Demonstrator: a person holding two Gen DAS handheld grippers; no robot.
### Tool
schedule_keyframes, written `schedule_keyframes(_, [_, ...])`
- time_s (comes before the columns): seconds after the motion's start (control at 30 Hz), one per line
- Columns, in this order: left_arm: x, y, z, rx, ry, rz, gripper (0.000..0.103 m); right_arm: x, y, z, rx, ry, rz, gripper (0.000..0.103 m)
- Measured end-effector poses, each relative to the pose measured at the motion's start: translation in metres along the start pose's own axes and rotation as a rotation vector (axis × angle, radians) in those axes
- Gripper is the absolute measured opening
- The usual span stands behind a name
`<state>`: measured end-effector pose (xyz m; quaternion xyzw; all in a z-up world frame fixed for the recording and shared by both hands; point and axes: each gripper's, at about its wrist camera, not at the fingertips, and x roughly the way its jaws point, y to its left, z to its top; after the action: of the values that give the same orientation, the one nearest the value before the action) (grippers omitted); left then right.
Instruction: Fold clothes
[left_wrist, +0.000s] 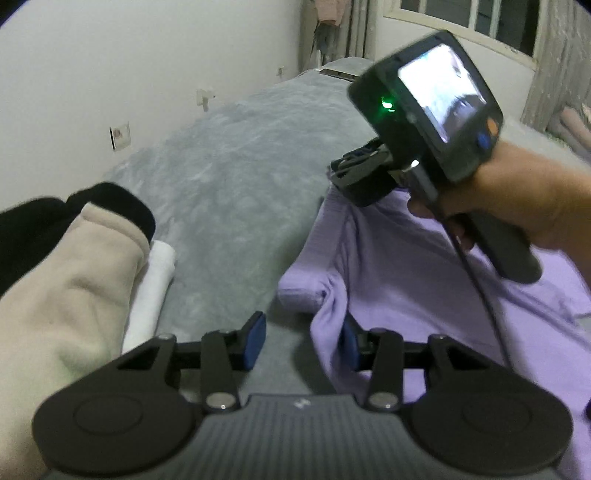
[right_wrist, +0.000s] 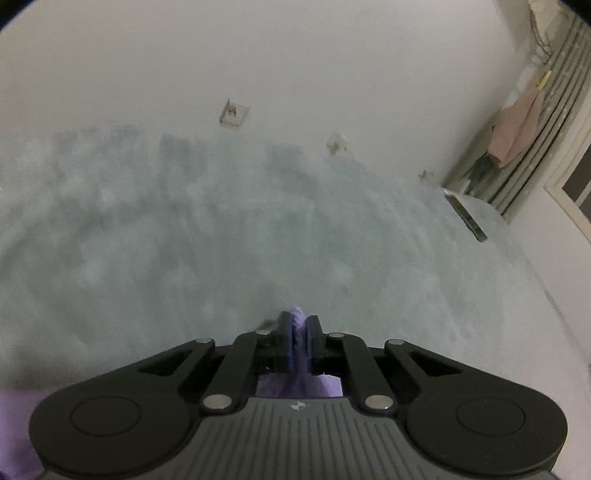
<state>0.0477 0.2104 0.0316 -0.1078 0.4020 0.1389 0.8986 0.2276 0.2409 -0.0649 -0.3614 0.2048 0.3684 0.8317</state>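
Observation:
A lilac garment (left_wrist: 406, 266) lies spread on the right part of the grey bed cover (left_wrist: 229, 184). My left gripper (left_wrist: 301, 339) hovers open at the garment's near left edge. The cloth drapes against its right pad (left_wrist: 349, 343), and bare cover shows between the fingers. A person's hand holds my right gripper (left_wrist: 341, 171) at the garment's far edge. In the right wrist view this right gripper (right_wrist: 298, 334) is shut on a pinch of the lilac garment (right_wrist: 297, 321), which bunches up between the two pads.
A folded beige piece (left_wrist: 74, 266), a black one (left_wrist: 122, 203) and a white one (left_wrist: 155, 280) lie stacked at the left. A white wall with sockets (right_wrist: 234, 114) borders the bed. A window (left_wrist: 480, 22) and curtains stand at the far end.

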Motion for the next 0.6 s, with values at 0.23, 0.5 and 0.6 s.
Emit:
schedule_keyframes(0.23, [-0.016,0.037,0.017,-0.173,-0.012,-0.066,0.047,-0.053,-0.04,0.008,0.254,-0.138,-0.056,0.026])
schedule_keyframes(0.5, [-0.005,0.04,0.009,-0.228,0.065,-0.122,0.045,-0.177,-0.07,-0.063,0.466,-0.087,-0.179,0.031])
schedule_keyframes(0.6, [-0.009,0.045,0.009,-0.254,0.065,-0.142,0.043,-0.232,-0.069,-0.116,0.616,-0.033,-0.184,0.032])
